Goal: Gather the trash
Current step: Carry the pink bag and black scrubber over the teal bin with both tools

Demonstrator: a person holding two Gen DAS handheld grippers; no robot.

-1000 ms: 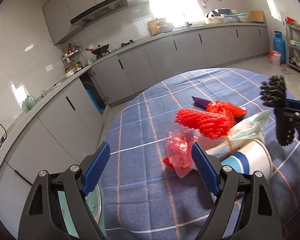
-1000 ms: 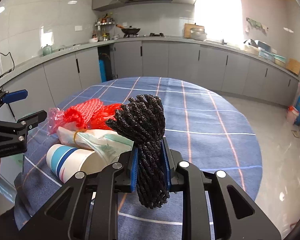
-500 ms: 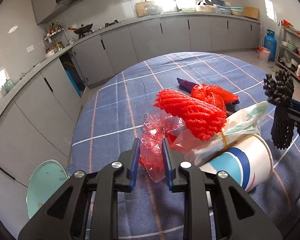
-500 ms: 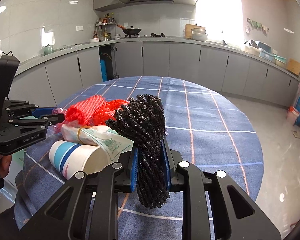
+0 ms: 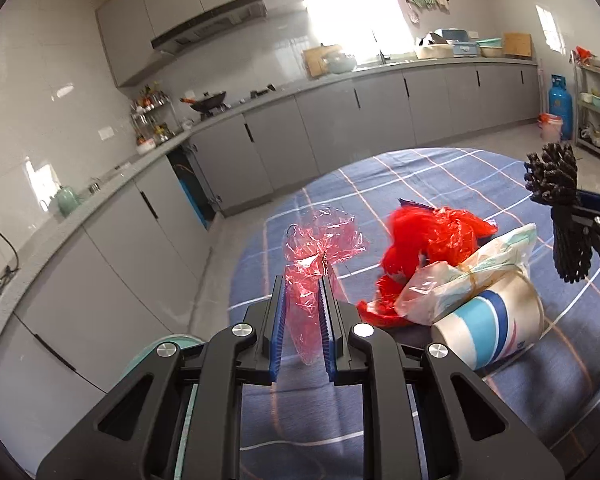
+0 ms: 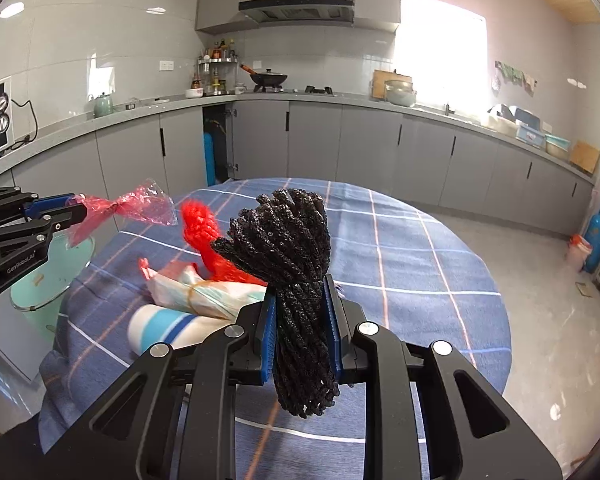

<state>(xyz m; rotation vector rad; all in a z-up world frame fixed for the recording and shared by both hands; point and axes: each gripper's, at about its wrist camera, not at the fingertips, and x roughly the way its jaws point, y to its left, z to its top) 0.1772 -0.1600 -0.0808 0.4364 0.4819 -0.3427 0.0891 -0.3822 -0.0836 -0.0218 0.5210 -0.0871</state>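
My left gripper (image 5: pixel 303 286) is shut on a crumpled pink clear plastic wrapper (image 5: pixel 320 248) and holds it up off the table, near the table's left edge. It also shows in the right wrist view (image 6: pixel 128 210). My right gripper (image 6: pixel 302 294) is shut on a bundle of black foam netting (image 6: pixel 290 248), held above the table's right part. The netting also shows in the left wrist view (image 5: pixel 560 208). On the blue checked tablecloth (image 5: pixel 400 184) lie red foam netting (image 5: pixel 420 240), a tied white plastic bag (image 5: pixel 476 272) and a white paper cup with blue stripes (image 5: pixel 496 324) on its side.
A pale green trash bin (image 6: pixel 48 280) stands on the floor beside the table's left edge, below my left gripper. Grey kitchen cabinets (image 6: pixel 340 148) run along the walls. A blue gas cylinder (image 6: pixel 598 236) stands at the far right.
My left gripper closed on the pink wrapper and lifted it off the table, up and toward the left edge. The red netting shifted. My right gripper stayed still with the black netting.
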